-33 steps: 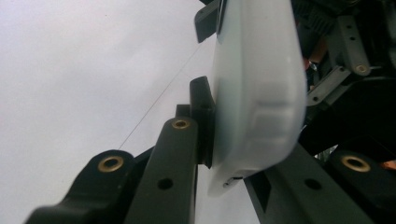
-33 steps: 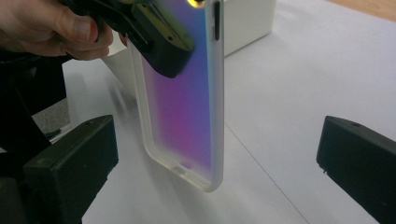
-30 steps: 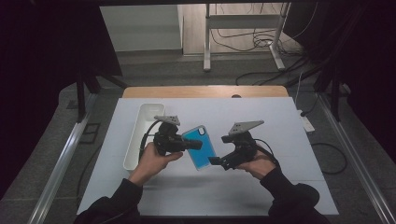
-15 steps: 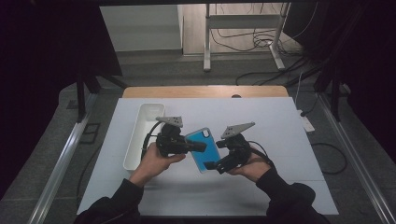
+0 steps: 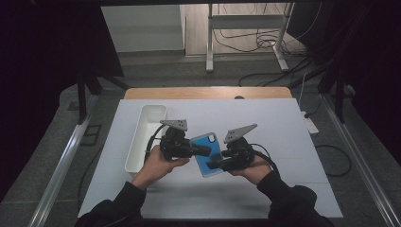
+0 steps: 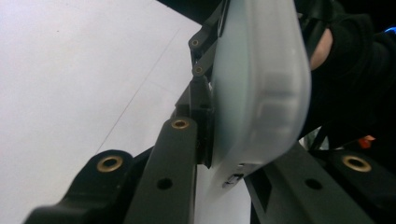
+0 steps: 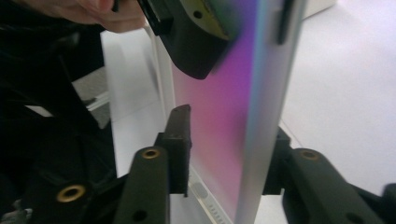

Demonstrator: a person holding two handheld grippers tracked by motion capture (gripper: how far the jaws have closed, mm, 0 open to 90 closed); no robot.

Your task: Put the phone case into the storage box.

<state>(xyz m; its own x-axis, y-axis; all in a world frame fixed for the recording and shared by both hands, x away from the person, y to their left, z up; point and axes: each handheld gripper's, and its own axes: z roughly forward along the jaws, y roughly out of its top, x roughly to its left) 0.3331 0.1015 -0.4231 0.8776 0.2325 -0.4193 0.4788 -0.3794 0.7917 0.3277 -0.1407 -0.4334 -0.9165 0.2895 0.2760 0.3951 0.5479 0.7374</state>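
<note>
White sheeting covers the table [image 5: 283, 142]. Above its near middle a blue phone case [image 5: 208, 152] is held between both hands, its long axis running near to far, tilted slightly left at the far end. It is clamped by the left gripper [image 5: 201, 150] and the right gripper [image 5: 215, 164]. Just left, a white tray [image 5: 147, 130] is set lengthwise.
</note>
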